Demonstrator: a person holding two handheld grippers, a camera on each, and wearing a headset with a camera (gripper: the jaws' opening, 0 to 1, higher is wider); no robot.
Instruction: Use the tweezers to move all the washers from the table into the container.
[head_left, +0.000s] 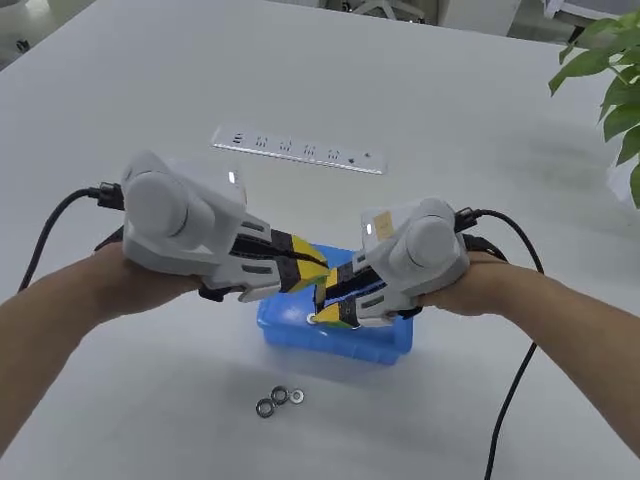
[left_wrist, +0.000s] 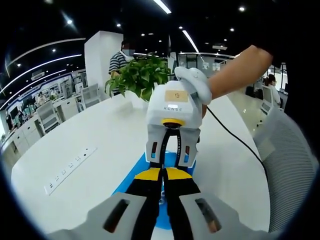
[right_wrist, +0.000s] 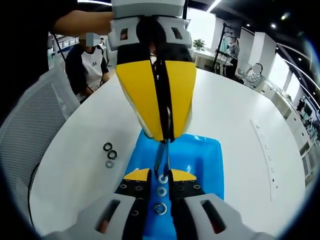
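- the left gripper (right_wrist: 163, 137) is clamped on thin metal tweezers (right_wrist: 163, 157), tips down in the blue plastic container (right_wrist: 205, 160)
- the right gripper (right_wrist: 160, 176) has its jaws narrowly flanking those tips, can't tell if it's pinching
- three small metal washers (head_left: 279, 398) lie on the white table (head_left: 150, 400) near the container

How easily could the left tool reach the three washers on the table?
Probably easily: the washers lie in the open beside the container, nothing covering them; the left tool hovers over it nearby.

White power strip (head_left: 298, 150), leafy green plant (left_wrist: 140, 75), grey mesh chair (right_wrist: 30, 135), people (right_wrist: 92, 70) seated in the background
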